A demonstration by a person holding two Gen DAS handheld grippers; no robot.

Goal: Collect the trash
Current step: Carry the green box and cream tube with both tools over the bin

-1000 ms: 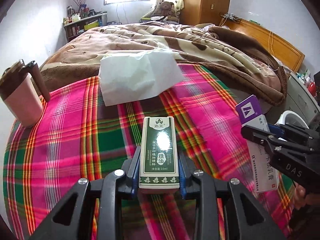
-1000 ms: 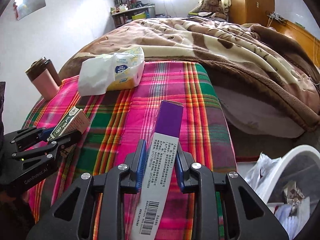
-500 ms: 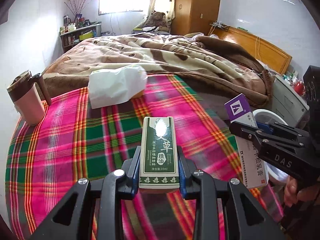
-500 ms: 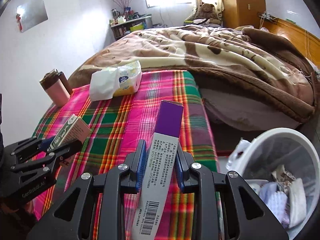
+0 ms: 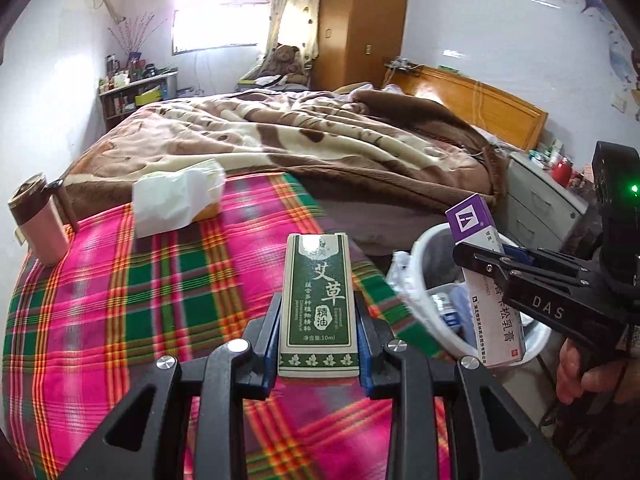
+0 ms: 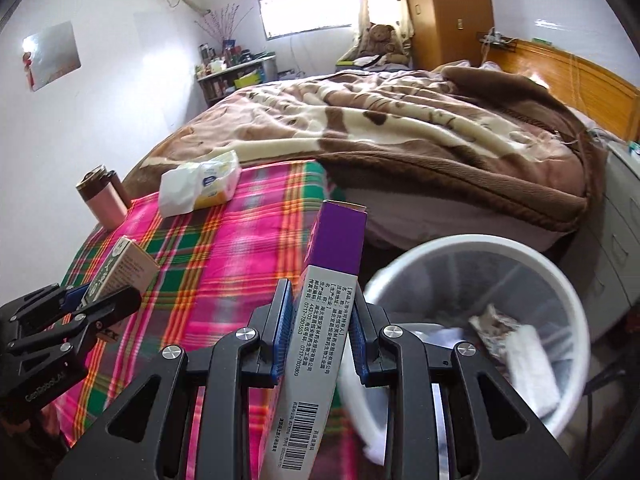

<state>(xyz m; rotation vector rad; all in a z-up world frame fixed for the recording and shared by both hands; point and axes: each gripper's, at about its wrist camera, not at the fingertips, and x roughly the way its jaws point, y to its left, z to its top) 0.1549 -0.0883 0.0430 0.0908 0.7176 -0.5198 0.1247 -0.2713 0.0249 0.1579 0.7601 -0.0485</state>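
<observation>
- Our left gripper (image 5: pixel 318 330) pinches the green box (image 5: pixel 316 308); the right gripper (image 6: pixel 318 334) clamps the purple carton (image 6: pixel 326 320).
- Bin (image 6: pixel 532 264) sits at four o'clock.
- Risk: carton tip clips the rim, drops outside.

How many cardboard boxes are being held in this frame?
2. The green box is clamped in the left claw over the plaid cloth; the purple box is clamped in the right claw beside the bin.
</observation>
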